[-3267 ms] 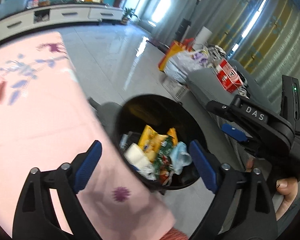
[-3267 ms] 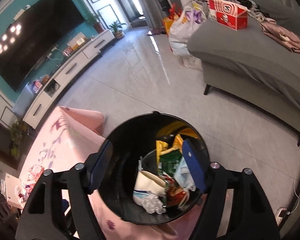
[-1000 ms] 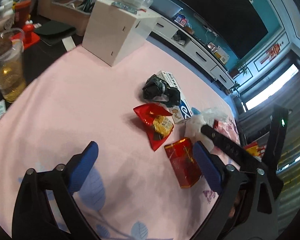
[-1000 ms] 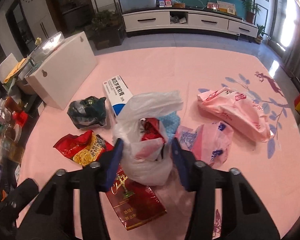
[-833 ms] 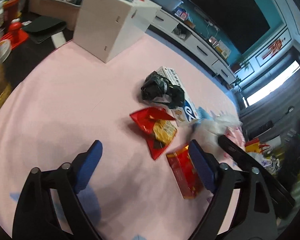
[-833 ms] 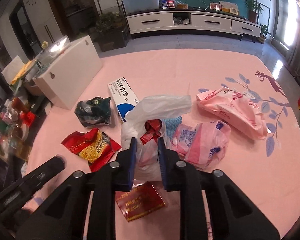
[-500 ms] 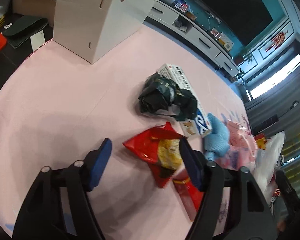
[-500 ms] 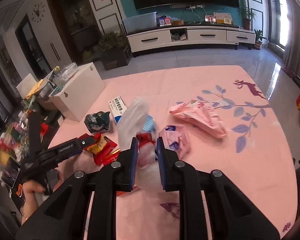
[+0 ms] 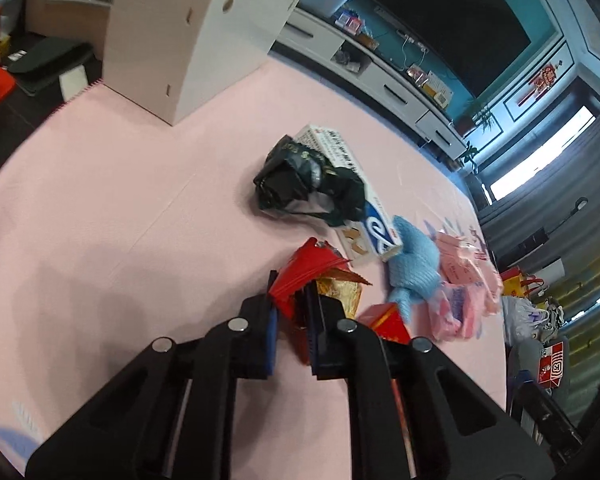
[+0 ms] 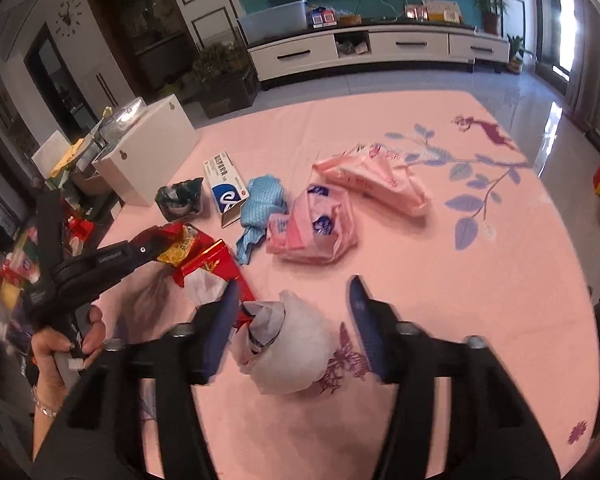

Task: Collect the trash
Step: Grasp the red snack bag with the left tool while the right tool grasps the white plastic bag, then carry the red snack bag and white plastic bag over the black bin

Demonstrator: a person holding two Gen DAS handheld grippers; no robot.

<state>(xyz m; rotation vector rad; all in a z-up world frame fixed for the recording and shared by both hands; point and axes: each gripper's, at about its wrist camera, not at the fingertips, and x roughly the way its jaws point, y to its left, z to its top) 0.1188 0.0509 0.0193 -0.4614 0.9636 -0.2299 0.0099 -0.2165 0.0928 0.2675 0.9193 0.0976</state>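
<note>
Already left hand-held gripper [image 9: 290, 312] pinches red snack wrapper [image 9: 306, 274], frame centre: light, crinkly, slippery; grip flat edge. Right hand-held gripper [image 10: 290, 320] wide open, empty, white plastic bag [image 10: 290, 350] between fingers.

The left gripper [image 9: 294, 308] covers the lower part of the red wrapper [image 9: 308, 272], and its arms hide most of the red packet [image 9: 386, 320]. The green bag [image 9: 300, 178] overlaps the box [image 9: 370, 224]. The print on that box is too small to read. The bench [image 10: 460, 280] runs off the frame's bottom edge.
</note>
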